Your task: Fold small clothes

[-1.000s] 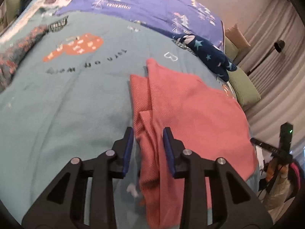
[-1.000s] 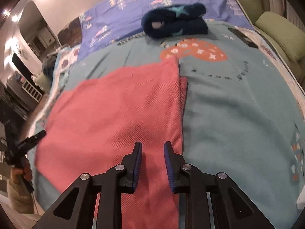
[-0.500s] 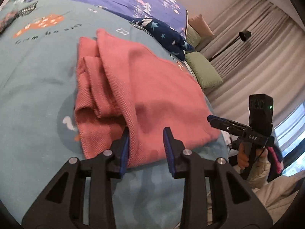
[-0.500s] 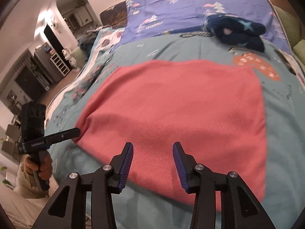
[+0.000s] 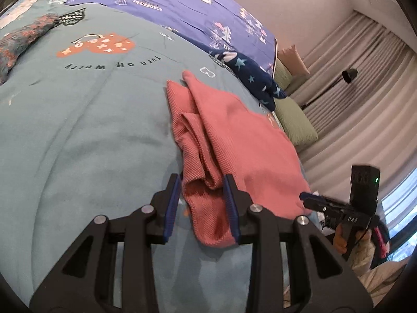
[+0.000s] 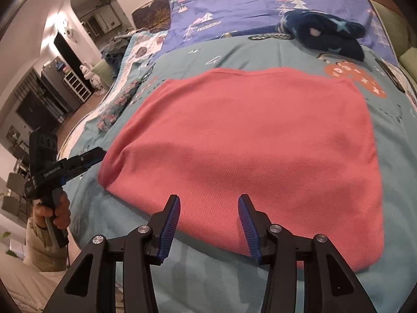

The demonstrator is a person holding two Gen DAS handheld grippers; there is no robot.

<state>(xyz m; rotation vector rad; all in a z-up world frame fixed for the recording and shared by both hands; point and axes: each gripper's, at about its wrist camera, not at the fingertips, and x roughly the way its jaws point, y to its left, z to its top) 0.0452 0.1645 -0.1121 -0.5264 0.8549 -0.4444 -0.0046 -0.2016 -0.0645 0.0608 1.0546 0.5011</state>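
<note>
Cloth (image 5: 234, 140), pink, is lying on the bed cover (image 5: 78, 135), half folded. Left tongs (image 5: 202, 203) are standing unclenched around its bunched near corner, not yet pinching it. Right tongs (image 6: 208, 219) have just been widening and are hovering released over the near edge, probably preparing to grasp it for the next fold.

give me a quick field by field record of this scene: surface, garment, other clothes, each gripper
surface: teal bedspread with printed patterns
garment: pink knit garment, lying partly folded, bunched layers along one edge
other clothes: navy star-print garment farther up the bed, apart from the pink one
left gripper: bunched near corner of the pink garment between its fingers; grip unclear
right gripper: jaws just been opening, over the near edge, holding nothing
</note>
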